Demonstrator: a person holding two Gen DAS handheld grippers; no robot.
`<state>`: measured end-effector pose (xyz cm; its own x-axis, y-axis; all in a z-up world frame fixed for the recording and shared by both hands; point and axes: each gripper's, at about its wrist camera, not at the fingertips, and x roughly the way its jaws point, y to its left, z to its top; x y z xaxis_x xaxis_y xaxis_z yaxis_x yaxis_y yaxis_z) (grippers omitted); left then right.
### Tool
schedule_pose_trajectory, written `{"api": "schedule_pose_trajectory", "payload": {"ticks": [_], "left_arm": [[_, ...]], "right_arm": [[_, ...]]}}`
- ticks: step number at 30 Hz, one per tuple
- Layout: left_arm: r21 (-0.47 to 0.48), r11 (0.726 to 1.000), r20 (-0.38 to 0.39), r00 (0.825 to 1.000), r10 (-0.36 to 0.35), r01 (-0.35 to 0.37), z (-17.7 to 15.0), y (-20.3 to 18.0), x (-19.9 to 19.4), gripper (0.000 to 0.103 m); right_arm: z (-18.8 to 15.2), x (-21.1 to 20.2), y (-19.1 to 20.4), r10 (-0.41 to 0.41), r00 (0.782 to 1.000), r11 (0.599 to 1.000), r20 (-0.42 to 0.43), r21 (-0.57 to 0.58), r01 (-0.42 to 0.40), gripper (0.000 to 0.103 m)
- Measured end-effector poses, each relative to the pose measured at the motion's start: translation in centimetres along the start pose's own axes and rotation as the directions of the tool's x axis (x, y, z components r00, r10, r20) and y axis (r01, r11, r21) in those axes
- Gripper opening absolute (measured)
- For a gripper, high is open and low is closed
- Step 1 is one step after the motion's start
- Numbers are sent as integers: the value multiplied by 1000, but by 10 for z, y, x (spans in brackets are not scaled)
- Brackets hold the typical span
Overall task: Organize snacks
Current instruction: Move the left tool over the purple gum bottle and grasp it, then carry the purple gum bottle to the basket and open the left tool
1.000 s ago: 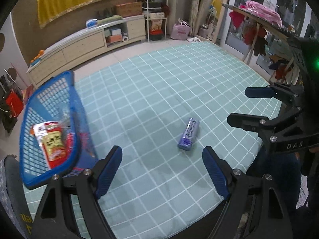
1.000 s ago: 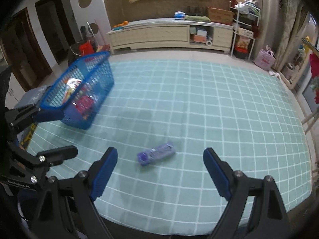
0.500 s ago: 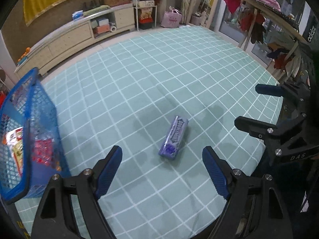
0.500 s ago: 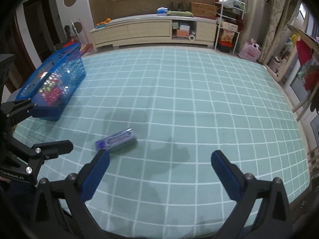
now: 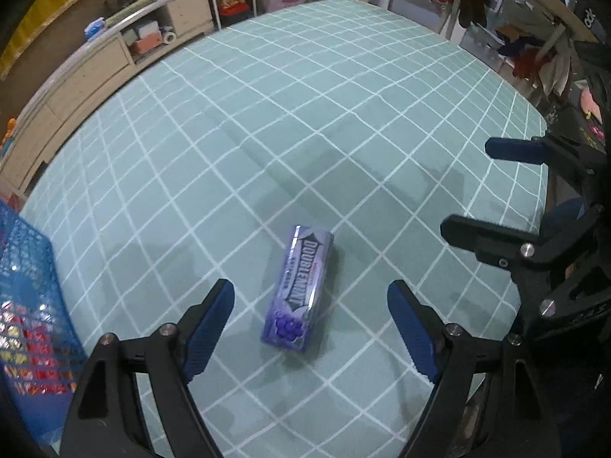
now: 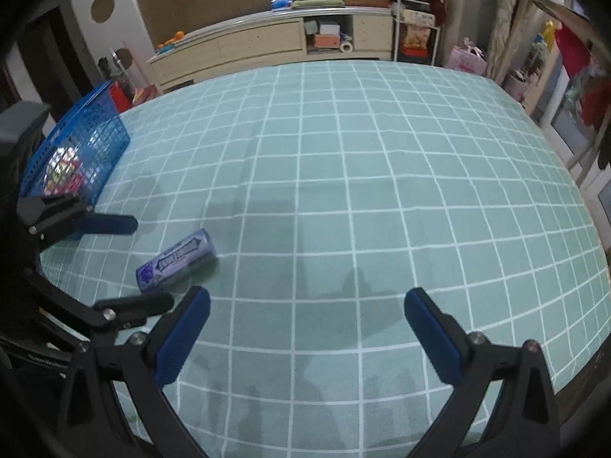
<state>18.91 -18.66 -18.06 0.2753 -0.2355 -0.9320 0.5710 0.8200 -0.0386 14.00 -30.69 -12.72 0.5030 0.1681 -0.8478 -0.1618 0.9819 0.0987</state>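
Observation:
A purple Doublemint gum pack (image 5: 299,288) lies flat on the green checked tablecloth (image 5: 305,114). My left gripper (image 5: 311,305) is open with the pack's near end between its fingertips, just above the cloth. The pack also shows in the right wrist view (image 6: 176,260), left of my open, empty right gripper (image 6: 305,309). The blue mesh basket (image 5: 26,305) with snack packets stands at the far left; it also shows in the right wrist view (image 6: 76,152).
The right gripper (image 5: 496,187) shows at the right edge of the left wrist view; the left gripper (image 6: 126,263) shows at the left in the right wrist view. The table's near edge (image 6: 343,446) lies just below both grippers. A long cabinet (image 6: 267,49) stands beyond.
My left gripper has moved forward and down over the gum pack, which now lies between its fingers. The basket has slid to the left edge. My right gripper has shifted right, away from the pack.

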Motion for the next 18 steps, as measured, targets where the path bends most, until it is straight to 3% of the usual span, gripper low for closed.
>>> {"api": "schedule_pose_trajectory", "payload": {"ticks": [2,6,14,18], "left_arm": [[10,1000,-17,1000,-2,2,2,0,5,73],[8,1000,-58,998,-3,4,4,2,14,46],[-23,1000,-114,993,-1,-2,3,10,28,32],[-43,999,-90,996,-2,-2,-3,10,25,30]], "right_arm": [[-1,-1,-2,0,1000,1000,2,10,0,103],[-1,0,-3,10,1000,1000,-6,16,-9,103],[0,2,-2,9,1000,1000,-8,18,-9,103],[0,1,-1,9,1000,1000,-9,16,-9,103]]}}
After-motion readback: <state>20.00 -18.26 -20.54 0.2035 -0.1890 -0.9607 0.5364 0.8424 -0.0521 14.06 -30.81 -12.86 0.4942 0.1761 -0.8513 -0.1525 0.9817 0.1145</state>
